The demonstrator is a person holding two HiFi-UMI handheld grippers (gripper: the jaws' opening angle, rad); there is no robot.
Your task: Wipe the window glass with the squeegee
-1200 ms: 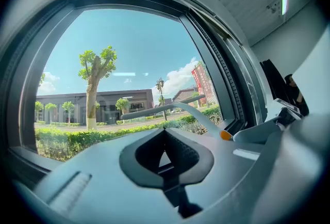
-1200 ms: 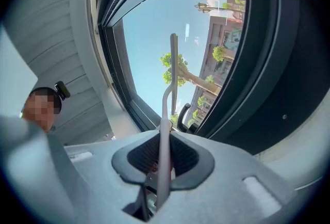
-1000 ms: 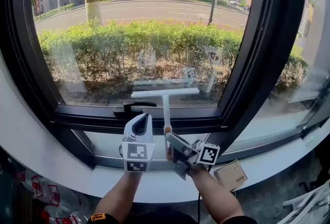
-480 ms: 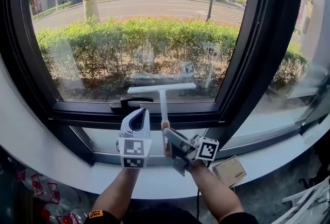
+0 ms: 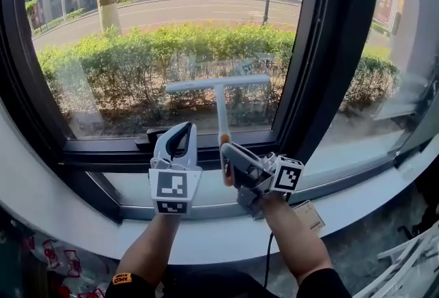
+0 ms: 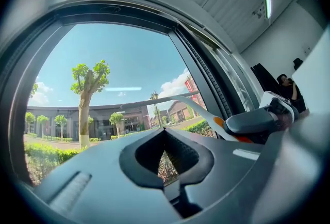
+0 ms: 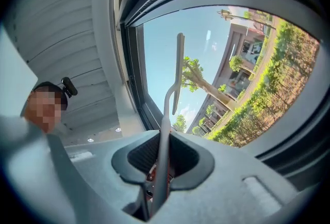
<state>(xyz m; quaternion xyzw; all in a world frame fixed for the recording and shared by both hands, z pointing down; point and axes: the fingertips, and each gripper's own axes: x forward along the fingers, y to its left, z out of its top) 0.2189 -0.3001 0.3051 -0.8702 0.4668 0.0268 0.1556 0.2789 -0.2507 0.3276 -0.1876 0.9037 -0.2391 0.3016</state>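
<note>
1. the white t-shaped plastic squeegee stands upright in front of the large clear window glass. its long, thin crossbar blade is nearly level, with the left end slightly lower.
2. a slim white shaft runs down from the middle of the blade to an orange collar, where the darker grip begins.
3. the right gripper is clamped on that grip just below the collar. in the right gripper view the shaft rises straight out from between the closed jaws to the blade.
4. the left gripper stands just left of the squeegee, apart from it. its jaws are pressed together with nothing between them, as the left gripper view shows. in that view the squeegee shaft crosses to the right.
5. the blade is over the lower middle of the pane. whether its edge touches the glass cannot be told.
6. edges: the thick black upright window frame is near the blade's right end. the black bottom rail, with a black window handle on it, lies below the blade.
7. open room: a wide stretch of glass runs to the left of the blade and a tall stretch above it, with a green hedge and a road behind.
8. both forearms reach in over the curved white sill.
</note>
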